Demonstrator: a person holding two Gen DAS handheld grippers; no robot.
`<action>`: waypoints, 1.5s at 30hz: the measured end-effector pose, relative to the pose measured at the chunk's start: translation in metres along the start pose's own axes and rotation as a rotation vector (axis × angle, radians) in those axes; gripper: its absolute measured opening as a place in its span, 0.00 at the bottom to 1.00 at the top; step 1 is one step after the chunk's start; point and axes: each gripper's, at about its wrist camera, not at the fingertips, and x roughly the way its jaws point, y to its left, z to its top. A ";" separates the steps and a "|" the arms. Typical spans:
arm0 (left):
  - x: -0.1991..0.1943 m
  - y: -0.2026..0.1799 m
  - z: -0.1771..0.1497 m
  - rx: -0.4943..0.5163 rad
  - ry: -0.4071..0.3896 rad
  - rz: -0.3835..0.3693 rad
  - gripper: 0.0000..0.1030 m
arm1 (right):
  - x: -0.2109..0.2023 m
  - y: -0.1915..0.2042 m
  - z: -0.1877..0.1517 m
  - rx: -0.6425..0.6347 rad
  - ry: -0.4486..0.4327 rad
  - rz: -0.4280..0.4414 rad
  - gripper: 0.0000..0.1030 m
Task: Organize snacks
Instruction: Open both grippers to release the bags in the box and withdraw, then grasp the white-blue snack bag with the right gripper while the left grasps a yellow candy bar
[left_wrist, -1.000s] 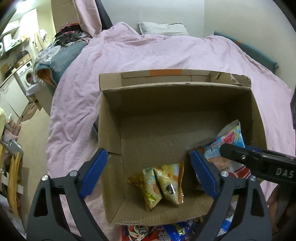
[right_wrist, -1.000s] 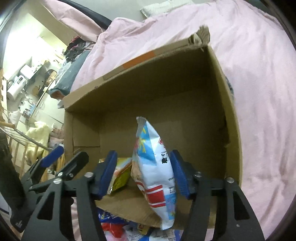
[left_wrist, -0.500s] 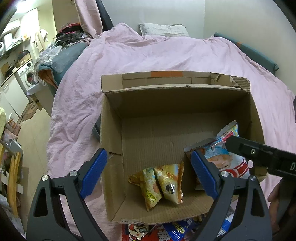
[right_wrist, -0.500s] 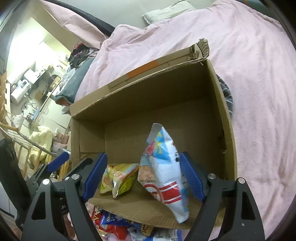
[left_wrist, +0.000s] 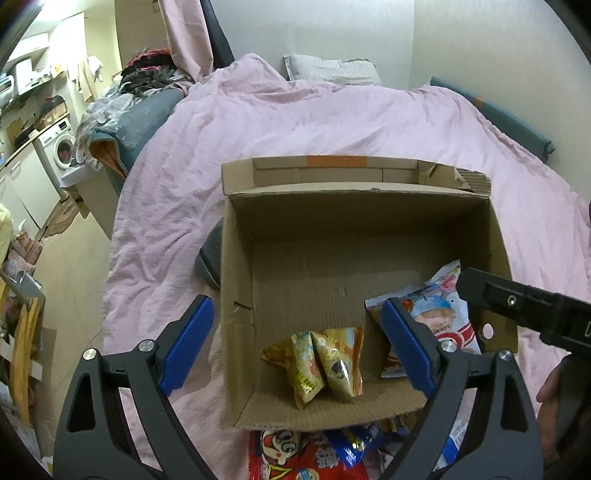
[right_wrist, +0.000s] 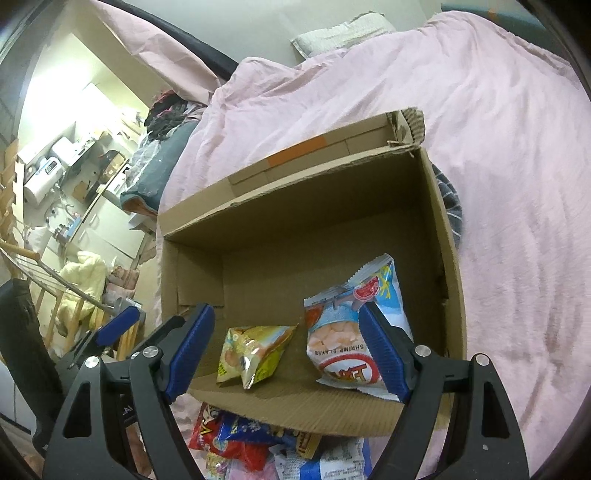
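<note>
An open cardboard box (left_wrist: 236, 258) (right_wrist: 439, 206) sits on a pink bed. Inside lie two yellow snack bags (left_wrist: 321, 358) (right_wrist: 251, 350) and a white and blue shrimp flakes bag (left_wrist: 439, 310) (right_wrist: 343, 332), resting free against the right side. My left gripper (left_wrist: 295, 347) is open and empty over the box's near left corner. My right gripper (right_wrist: 286, 350) is open and empty above the box's near edge, with the shrimp bag just past its right finger. More snack packets (left_wrist: 295, 454) (right_wrist: 258, 446) are piled in front of the box.
The pink duvet (left_wrist: 258, 122) spreads around the box, with a pillow (left_wrist: 332, 68) at the far end. A dark striped cloth (right_wrist: 450, 206) lies beside the box's right wall. Clothes and a washing machine (left_wrist: 61, 147) stand off to the left beyond the bed.
My right gripper opened, let go of the shrimp flakes bag in the box, and drew back. The bag tipped over to rest inside. The left gripper rose slightly.
</note>
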 end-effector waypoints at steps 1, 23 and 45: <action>-0.003 0.000 -0.001 0.003 0.000 -0.002 0.87 | -0.003 0.002 -0.001 -0.002 0.000 -0.003 0.80; -0.052 0.027 -0.043 -0.042 0.000 0.018 0.87 | -0.063 0.010 -0.040 -0.048 -0.008 -0.065 0.80; -0.071 0.049 -0.097 -0.136 0.111 0.013 0.87 | -0.088 -0.055 -0.105 0.166 0.091 -0.142 0.80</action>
